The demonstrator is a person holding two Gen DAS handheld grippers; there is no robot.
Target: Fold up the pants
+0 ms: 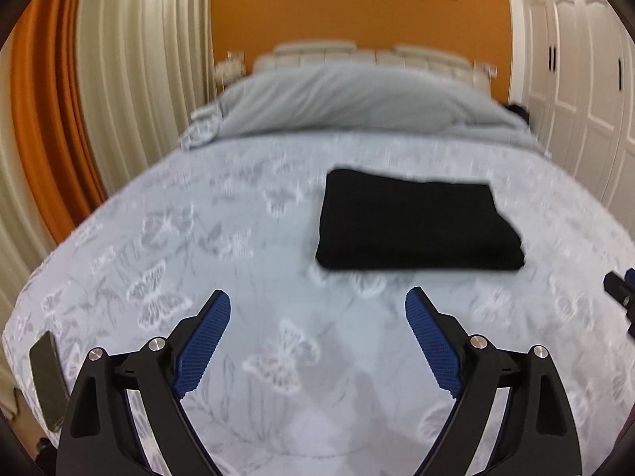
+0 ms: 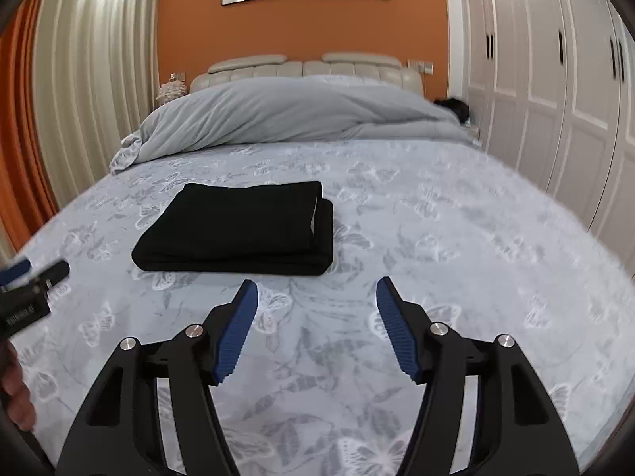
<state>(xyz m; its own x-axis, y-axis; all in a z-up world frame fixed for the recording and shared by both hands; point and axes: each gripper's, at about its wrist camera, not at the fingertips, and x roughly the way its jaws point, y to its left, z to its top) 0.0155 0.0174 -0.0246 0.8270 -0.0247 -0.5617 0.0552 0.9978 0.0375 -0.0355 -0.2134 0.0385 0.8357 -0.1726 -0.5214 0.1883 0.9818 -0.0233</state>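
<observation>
Left gripper (image 1: 317, 309) hovering over bedspread (image 1: 198, 277), fingers spread wide, gripping nothing. Right gripper (image 2: 316, 297) doing likewise, fingers wide apart, nothing between them. Phone (image 1: 47, 380) lying at near left edge of bed. Black pants (image 2: 238, 228) lying folded in neat rectangle on bedspread, just beyond both grippers, touching neither. Grey duvet (image 2: 278, 119) sitting bunched farther back. Headboard (image 2: 305, 67) standing against orange wall (image 2: 301, 27).

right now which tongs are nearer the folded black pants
Right, though only slightly. The right tongs hang open just short of the pants' near edge, toward their right end. The left tongs are open too, short of the near edge and off the left end.
</observation>
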